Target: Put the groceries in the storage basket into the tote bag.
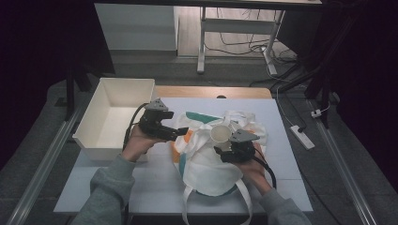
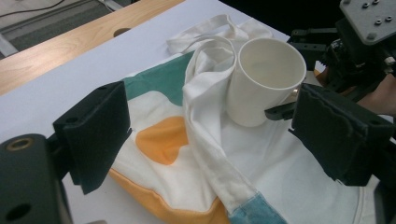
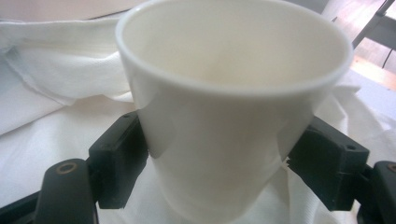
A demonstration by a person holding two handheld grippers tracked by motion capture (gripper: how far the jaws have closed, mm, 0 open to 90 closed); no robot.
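Observation:
A white paper cup (image 1: 219,133) stands upright over a white cloth tote bag (image 1: 206,164) with teal and orange patches. My right gripper (image 1: 223,143) is shut on the cup (image 3: 229,116), and its pads dent the cup's sides near the bottom. Whether the cup rests on the cloth I cannot tell. My left gripper (image 1: 180,132) hovers at the bag's left edge with its jaws open and nothing between them. In the left gripper view the open gripper (image 2: 217,135) frames the bag's orange patch (image 2: 161,140), a handle strap and the cup (image 2: 261,84).
An empty white bin (image 1: 94,112) sits at the table's left, close to my left hand. The bag lies on a white mat (image 1: 281,126) over a wooden tabletop (image 1: 211,92). The bag's straps (image 1: 246,199) trail toward the near edge.

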